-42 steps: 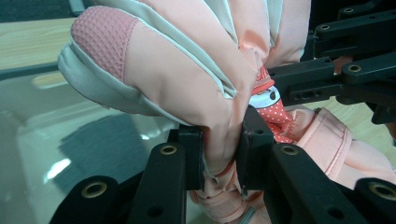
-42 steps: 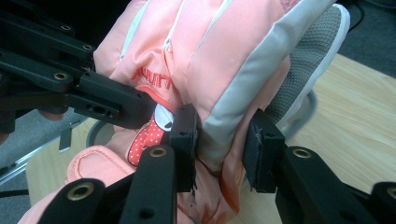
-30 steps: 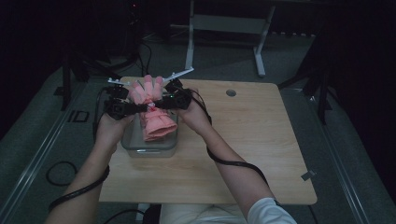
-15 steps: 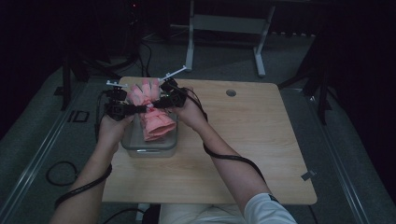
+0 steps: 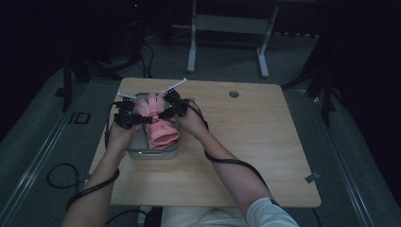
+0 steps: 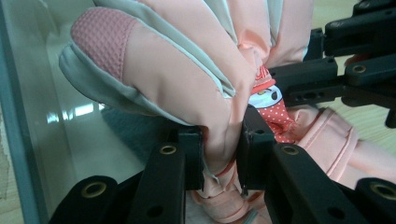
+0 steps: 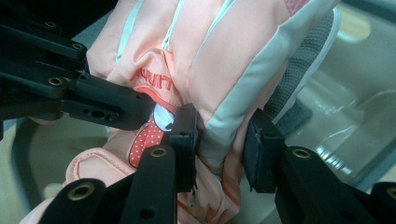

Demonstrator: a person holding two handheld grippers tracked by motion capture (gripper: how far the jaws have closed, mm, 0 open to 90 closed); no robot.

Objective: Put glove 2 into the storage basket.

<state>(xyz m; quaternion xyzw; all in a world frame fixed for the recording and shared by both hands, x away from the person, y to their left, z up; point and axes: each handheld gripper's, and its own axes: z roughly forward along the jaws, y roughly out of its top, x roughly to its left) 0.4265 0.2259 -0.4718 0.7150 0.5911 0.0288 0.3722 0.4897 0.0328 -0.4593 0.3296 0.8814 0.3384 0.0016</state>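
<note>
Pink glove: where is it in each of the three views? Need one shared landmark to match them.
High view: pink glove at the table's left, over the clear bin, between both grippers.
Left gripper view: fills the centre, its edge pinched between the camera's own jaws.
Right gripper view: upper centre, also pinched between the camera's own jaws.
Shared landmark: the clear bin's wall.

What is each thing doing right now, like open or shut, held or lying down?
Left gripper: shut on the pink glove.
Right gripper: shut on the pink glove.
Pink glove: held up from both sides over the box.
Second glove: lying in the box.
Box: open, no lid, sitting on the table.
</note>
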